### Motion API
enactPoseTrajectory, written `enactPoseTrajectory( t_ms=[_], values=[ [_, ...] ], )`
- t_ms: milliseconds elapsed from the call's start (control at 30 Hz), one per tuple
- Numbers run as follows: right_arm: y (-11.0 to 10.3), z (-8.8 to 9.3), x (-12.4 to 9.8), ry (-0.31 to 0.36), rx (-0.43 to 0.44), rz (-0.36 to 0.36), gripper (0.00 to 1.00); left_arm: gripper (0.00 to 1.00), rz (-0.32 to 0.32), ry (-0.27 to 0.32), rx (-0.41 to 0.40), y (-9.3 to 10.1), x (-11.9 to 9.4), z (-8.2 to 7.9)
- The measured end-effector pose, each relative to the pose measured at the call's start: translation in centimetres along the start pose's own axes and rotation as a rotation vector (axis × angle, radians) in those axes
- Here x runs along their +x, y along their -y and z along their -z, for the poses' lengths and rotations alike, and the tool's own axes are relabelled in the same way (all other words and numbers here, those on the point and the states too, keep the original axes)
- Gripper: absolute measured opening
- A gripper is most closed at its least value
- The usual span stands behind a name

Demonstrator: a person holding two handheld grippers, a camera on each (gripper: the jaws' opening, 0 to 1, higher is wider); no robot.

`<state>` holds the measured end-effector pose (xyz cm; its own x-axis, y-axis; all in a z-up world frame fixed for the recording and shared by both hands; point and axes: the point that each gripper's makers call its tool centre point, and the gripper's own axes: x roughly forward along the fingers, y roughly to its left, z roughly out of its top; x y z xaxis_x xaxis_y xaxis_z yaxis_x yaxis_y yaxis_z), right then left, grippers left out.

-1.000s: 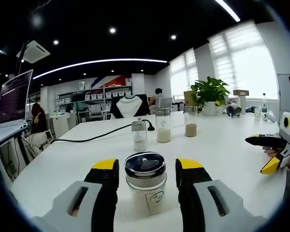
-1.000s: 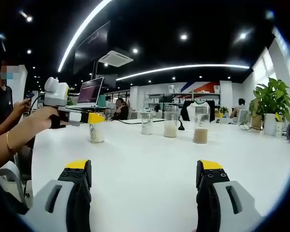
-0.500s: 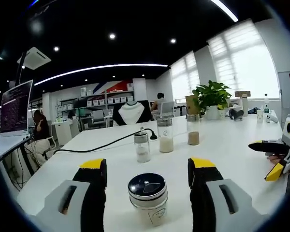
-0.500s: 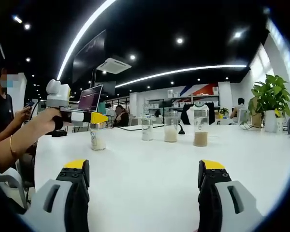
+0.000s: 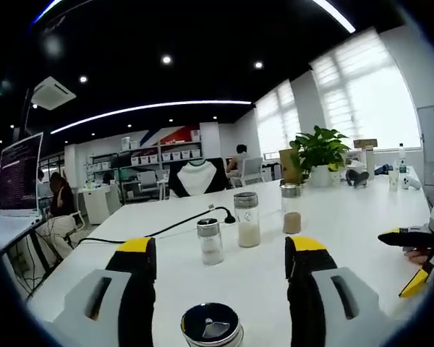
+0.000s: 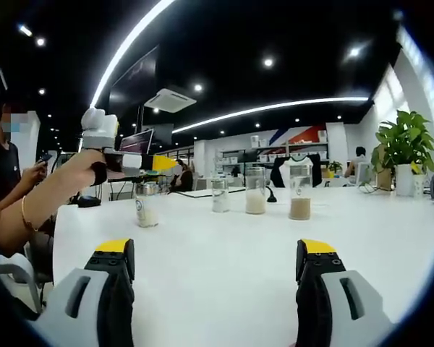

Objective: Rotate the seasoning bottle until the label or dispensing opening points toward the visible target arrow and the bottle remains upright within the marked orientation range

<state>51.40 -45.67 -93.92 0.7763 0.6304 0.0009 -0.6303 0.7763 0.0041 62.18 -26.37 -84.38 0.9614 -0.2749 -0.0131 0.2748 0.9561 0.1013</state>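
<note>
**Lifting clear of the seasoning bottle, both tools spread**

Standing upright on the glossy white table [image 5: 347,238], the seasoning bottle [image 5: 212,329] is sitting at the near edge of the left gripper view, below and between the jaws, touching neither. Clear glass body, round dark metallic lid with a flip tab. The left gripper [image 5: 220,249] is spread wide, with yellow tips, black pads and grey housings. A second ago those jaws were flanking the bottle's lid closely; now they are wider apart and higher, and the bottle is showing lower in view.

Farther across the table, three clear cylindrical shakers are lined up: a small shaker [image 5: 210,241] with pale grains, a taller shaker [image 5: 247,220] with cream powder, and a brown-filled shaker [image 5: 291,209]. A black cable [image 5: 166,230] is running left behind them. A potted plant [image 5: 316,150] is at far right.

In the right gripper view the right gripper [image 6: 217,260] is also spread, holding nothing, over bare table. There the seasoning bottle's label side [image 6: 145,204] is showing, with the left gripper hovering above it, gripped by a hand [image 6: 94,168].
</note>
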Motion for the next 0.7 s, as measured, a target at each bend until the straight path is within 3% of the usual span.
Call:
enactPoseTrajectory(
  t_ms=[200,400,700],
  values=[
    [0.0,-0.1,-0.1,0.012,0.012,-0.005,0.93,0.75,-0.003,0.026,-0.001,0.6,1.7,-1.8],
    [0.0,-0.2,-0.2,0.021,0.017,-0.008,0.92,0.76,0.023,-0.006,0.022,1.9,3.7,-2.0],
    [-0.2,-0.2,-0.2,0.024,0.022,-0.018,0.91,0.71,-0.108,-0.014,-0.146,-0.1,7.4,-1.3]
  ],
)
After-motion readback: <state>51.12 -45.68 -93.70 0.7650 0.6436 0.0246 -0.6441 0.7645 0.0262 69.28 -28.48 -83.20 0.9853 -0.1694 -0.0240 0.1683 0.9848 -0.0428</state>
